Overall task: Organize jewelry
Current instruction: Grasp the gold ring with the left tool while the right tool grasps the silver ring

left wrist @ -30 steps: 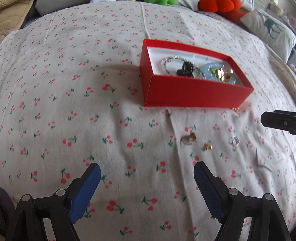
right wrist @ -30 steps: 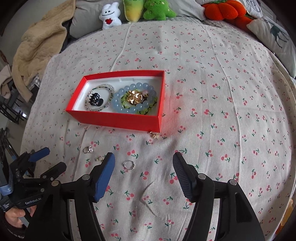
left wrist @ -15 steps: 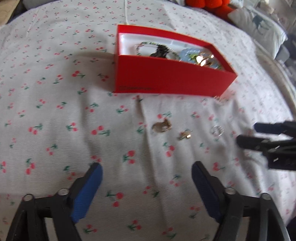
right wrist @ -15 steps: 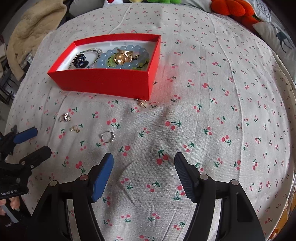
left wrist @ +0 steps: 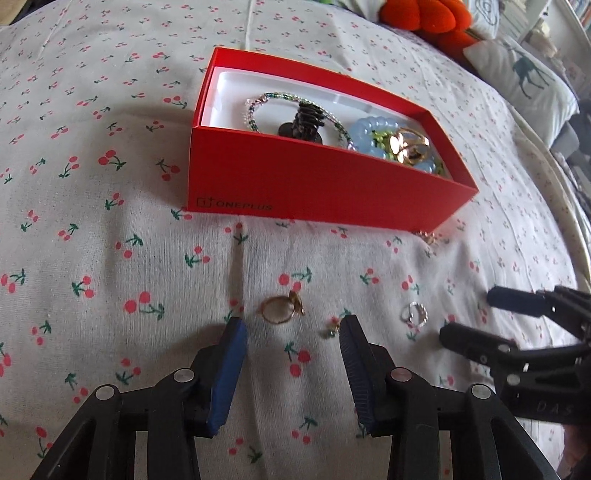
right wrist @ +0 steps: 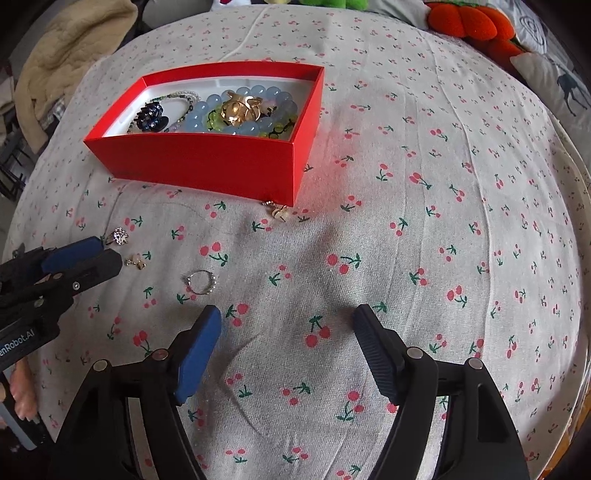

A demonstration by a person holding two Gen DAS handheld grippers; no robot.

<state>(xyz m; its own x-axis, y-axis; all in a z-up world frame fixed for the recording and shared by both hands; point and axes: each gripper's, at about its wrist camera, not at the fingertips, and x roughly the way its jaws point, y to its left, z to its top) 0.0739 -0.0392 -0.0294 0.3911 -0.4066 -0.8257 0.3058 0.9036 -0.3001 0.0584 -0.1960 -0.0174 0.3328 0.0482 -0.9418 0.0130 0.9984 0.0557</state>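
I work over a bed (right wrist: 424,229) covered by a pale sheet printed with small red cherries, slightly creased. At its far edge lie an orange plush toy (right wrist: 469,22), a green plush toy (right wrist: 332,3), a grey cushion with a deer print (left wrist: 524,74) and a beige quilted blanket (right wrist: 70,48).

My left hand-held gripper (left wrist: 291,328) sits low over the sheet, jaws open at a middling width, with the gold ring with a small ornament (left wrist: 281,309) just ahead between the tips. A small gold ear stud (right wrist: 136,261) and a thin silver beaded ring (right wrist: 200,281) lie beside it.

My right hand-held gripper (right wrist: 287,314) is spread wide and empty above bare sheet.

The open red cardboard box (right wrist: 207,162) stands further back, holding a pale blue bead bracelet (right wrist: 207,110), a gold flower brooch (right wrist: 240,109) and a dark hair claw (right wrist: 150,114). A small gold charm (right wrist: 279,211) lies against its near corner.
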